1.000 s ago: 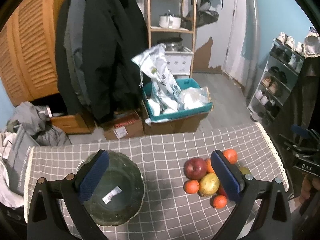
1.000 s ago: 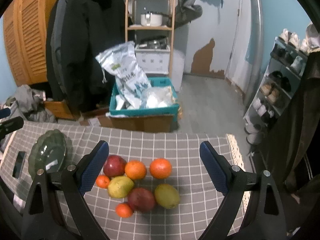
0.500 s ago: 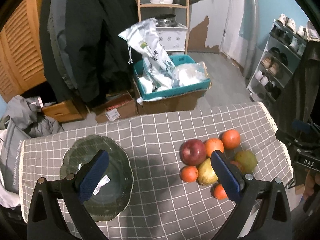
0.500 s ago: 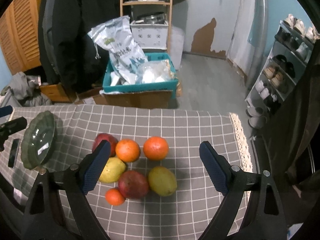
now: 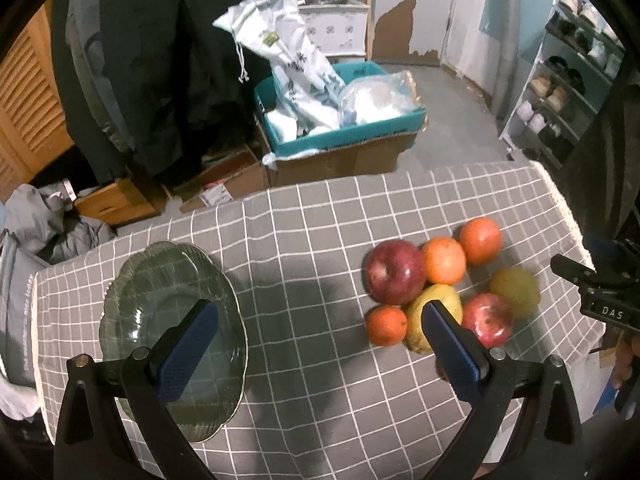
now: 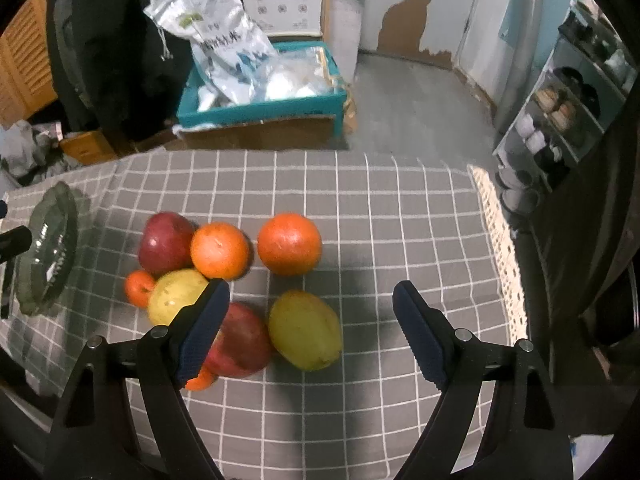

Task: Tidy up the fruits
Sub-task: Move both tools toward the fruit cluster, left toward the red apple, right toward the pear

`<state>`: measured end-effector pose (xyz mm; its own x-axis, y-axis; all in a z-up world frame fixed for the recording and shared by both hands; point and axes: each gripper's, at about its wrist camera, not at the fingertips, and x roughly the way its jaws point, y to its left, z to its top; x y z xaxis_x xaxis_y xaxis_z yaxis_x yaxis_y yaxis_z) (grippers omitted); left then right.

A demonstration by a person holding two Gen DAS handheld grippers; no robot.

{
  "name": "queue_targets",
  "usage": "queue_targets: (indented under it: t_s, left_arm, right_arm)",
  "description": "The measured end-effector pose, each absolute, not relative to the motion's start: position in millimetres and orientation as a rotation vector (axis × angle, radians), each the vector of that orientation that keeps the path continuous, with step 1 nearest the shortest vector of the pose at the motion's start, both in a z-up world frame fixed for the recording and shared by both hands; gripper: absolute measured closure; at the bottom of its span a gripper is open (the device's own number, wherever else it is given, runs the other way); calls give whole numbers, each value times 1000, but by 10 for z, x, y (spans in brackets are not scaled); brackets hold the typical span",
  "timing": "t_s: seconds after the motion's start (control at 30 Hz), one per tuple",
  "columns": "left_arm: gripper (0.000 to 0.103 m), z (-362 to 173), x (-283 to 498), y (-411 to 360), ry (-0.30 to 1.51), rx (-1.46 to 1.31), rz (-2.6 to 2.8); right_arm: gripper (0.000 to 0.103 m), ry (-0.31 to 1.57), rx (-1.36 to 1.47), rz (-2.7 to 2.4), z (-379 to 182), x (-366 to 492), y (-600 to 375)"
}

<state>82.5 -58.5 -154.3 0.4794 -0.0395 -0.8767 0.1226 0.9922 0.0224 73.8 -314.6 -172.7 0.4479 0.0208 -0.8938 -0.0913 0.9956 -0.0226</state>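
1. Left gripper [image 5: 318, 348] jaws spread wide, nothing between them; hangs over the table between plate and fruit pile.
2. Right gripper [image 6: 310, 328] jaws also spread wide, empty; hangs above the near side of the fruit.
3. Green glass plate [image 5: 160, 280] sits on the grey checked tablecloth [image 5: 304, 240], left part of table, nothing on it. Left gripper's left finger overlaps it in view.
4. Fruit all clustered on the cloth, right of the plate, well apart from it.
5. Big red apple [image 6: 165, 243] at far left of pile, touching an orange [image 6: 219, 249].
6. Second orange [image 6: 289, 244] just right of that one, small gap between.
7. Small tangerine [image 6: 138, 287] beside a yellow pear-like fruit [image 6: 174, 294], both nearer than the big apple.
8. Second red apple [image 6: 242, 340] near front, touching a yellow-green fruit [image 6: 305, 329] on its right.
9. Another small tangerine [image 6: 200, 381] mostly hidden behind the right gripper's left finger.
10. Beyond the table: teal box [image 6: 260, 108] with plastic bags on a cardboard box, dark coats [image 5: 152, 60], shoe rack [image 5: 568, 80] on right.
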Motion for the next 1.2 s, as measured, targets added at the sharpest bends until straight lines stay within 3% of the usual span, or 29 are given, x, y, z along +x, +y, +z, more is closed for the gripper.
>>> queue_targets:
  t_s: [0.6,1.2]
  left_arm:
    - [1,-2127,1024,-732,1172,105,-106]
    - [1,-2365,1176,-794,1240,38,-149]
  right_arm:
    - [20,1322,-24,93,-2474,906,-3242]
    - [22,1440,214,121,-2747,1003,-3496]
